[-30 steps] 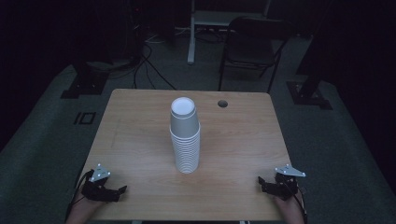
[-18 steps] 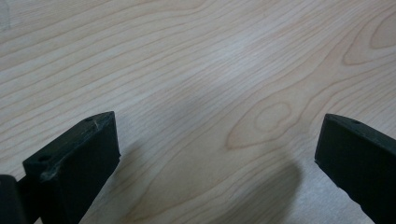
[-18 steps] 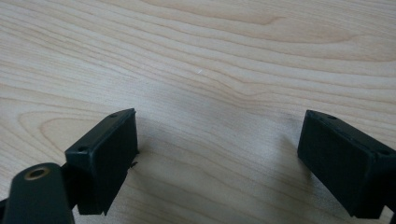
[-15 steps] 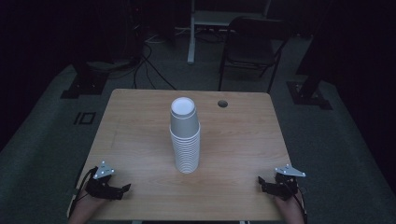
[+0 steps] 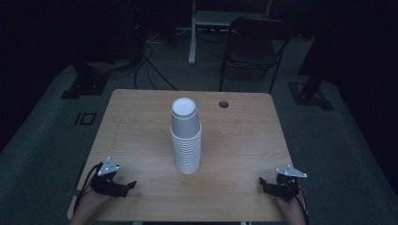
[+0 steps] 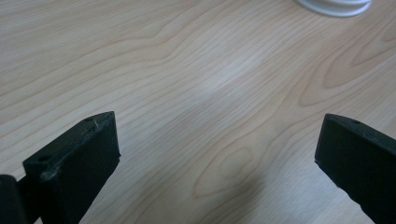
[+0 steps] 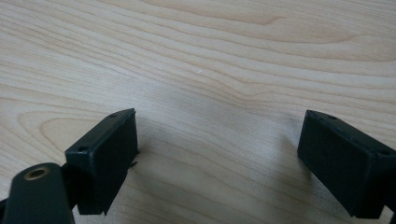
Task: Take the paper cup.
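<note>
High view: tall stack of white paper cups, upright at the middle of the light wooden surface; left gripper at the near left corner, right gripper at the near right corner, both well apart from the stack; black folding chair beyond the far edge

Left gripper view: jaws spread wide, nothing between; white stack base at top edge

Right gripper view: jaws spread wide over bare wood

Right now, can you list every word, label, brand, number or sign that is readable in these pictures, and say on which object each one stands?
There is no readable text.
The stack of paper cups: plain white, no print.
The wooden table: only wood grain and a round hole.
The left claw and right claw: plain black jaws, no marking.
</note>
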The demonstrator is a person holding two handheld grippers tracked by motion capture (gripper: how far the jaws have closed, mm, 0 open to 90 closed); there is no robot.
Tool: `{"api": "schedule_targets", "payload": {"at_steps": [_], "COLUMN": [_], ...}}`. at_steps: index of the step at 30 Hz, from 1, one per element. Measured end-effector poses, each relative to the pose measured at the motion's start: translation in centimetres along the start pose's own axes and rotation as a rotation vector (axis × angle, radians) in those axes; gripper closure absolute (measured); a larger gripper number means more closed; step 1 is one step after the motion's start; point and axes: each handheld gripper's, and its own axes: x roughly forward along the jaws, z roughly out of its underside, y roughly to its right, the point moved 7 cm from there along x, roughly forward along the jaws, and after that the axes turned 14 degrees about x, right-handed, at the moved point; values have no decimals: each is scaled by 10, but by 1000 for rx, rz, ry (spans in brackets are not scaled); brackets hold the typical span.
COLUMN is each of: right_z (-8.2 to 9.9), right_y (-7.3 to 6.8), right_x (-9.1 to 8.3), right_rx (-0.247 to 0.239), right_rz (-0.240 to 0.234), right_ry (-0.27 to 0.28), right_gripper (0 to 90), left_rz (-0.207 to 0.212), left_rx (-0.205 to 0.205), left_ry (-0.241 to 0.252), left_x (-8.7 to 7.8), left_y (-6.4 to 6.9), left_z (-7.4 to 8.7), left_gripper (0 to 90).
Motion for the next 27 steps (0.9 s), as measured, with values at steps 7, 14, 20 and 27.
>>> {"api": "schedule_targets", "payload": {"at_steps": [7,14,20,27], "right_z": [0,0,0,0], "right_y": [0,0,0,0], "right_x": [0,0,0,0], "right_rx": [-1,1,0,1], "right_rz": [0,0,0,0], "right_ry": [0,0,0,0], "right_gripper": [115,115,115,115], "left_rz": [22,37,51,63], "left_rx": [25,50,68,83], "left_ry": [28,59,77,112], "left_x": [0,-1,-1,-1], "left_y": [4,8,11,16], "left_z": [-15,-32,-45,-61], "left_gripper": [2,2,2,3]}}
